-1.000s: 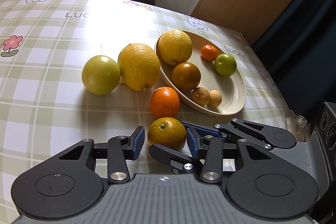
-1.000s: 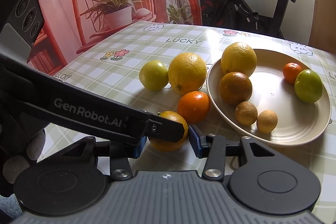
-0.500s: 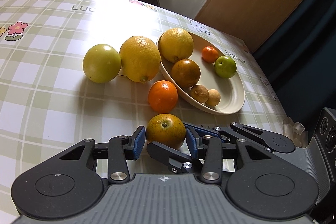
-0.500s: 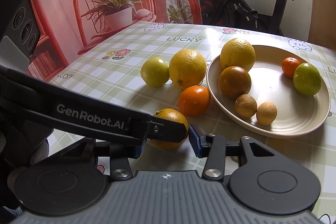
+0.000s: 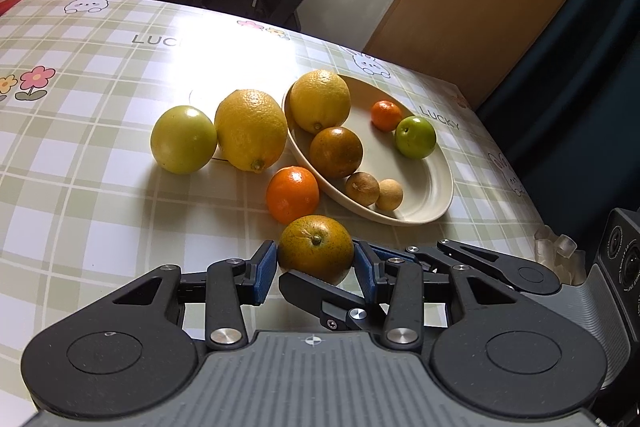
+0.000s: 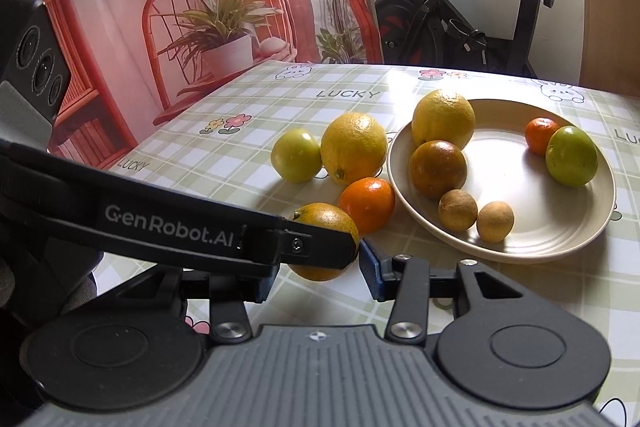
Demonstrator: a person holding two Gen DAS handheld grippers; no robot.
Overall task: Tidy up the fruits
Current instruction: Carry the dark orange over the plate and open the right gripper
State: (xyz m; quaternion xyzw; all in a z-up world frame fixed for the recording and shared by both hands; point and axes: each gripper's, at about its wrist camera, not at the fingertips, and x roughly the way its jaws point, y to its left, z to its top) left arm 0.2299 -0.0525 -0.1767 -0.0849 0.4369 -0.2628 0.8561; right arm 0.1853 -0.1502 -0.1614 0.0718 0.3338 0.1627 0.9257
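I am closing my left gripper (image 5: 315, 263) on the greenish orange (image 5: 315, 249), pads touching both its flanks. The plate (image 5: 434, 203) is lying ahead and to the right, near. My right gripper (image 6: 316, 271) is waiting beside it, jaws apart, empty.

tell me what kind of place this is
Likely a home living or dining room: a black exercise bike stands behind a table with a green checked "LUCKY" tablecloth, holding a cream plate of fruit.
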